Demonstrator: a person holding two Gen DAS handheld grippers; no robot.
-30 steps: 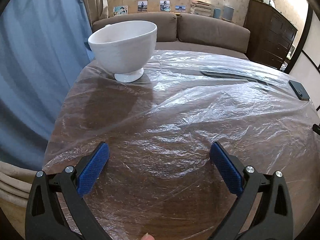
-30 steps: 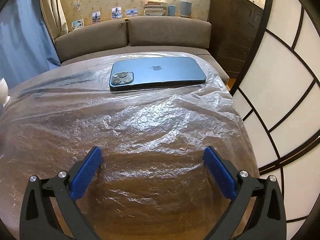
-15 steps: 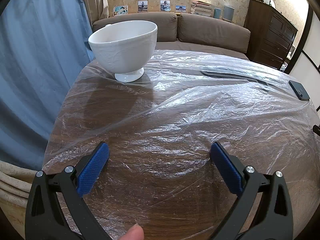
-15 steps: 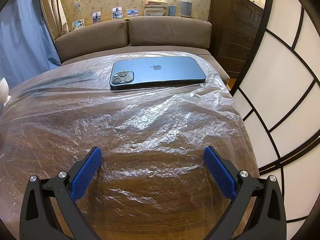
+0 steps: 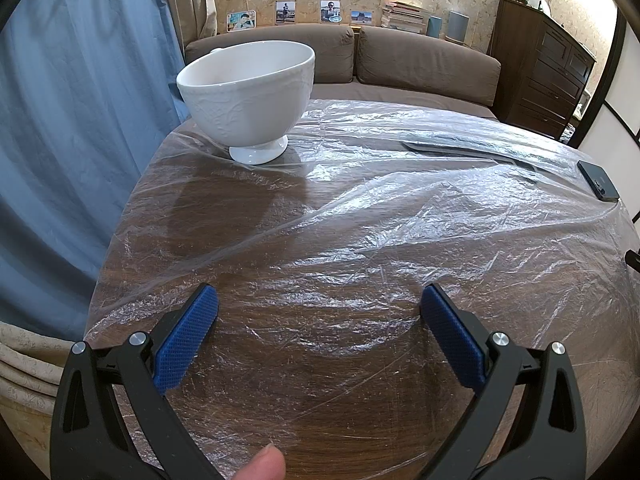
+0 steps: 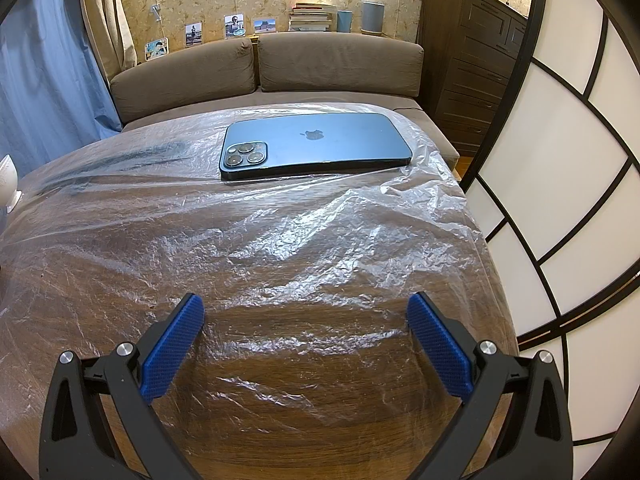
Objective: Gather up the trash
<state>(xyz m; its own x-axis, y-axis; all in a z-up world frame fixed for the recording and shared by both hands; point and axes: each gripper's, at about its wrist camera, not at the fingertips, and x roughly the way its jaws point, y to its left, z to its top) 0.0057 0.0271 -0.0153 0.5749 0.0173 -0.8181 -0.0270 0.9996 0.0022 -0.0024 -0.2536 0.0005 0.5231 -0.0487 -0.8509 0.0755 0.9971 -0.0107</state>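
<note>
From the left wrist, a dark wood counter [image 5: 320, 412] lies under crinkled clear plastic film [image 5: 400, 216], a brown sofa [image 5: 424, 60] behind it. A white footed bowl [image 5: 248, 92] stands on the film ahead-left of the left gripper [image 5: 318, 306], whose blue-padded jaws gape wide, holding nothing; a fingertip [image 5: 262, 464] shows below. From the right wrist, the same film [image 6: 280, 240] spreads beneath the right gripper [image 6: 306, 312], its jaws equally apart and empty, with a glossy blue phone [image 6: 316, 144] lying flat on the film straight ahead.

A home living room: brown sofa [image 6: 264, 68], photos, books, wooden dresser [image 6: 476, 60].
</note>
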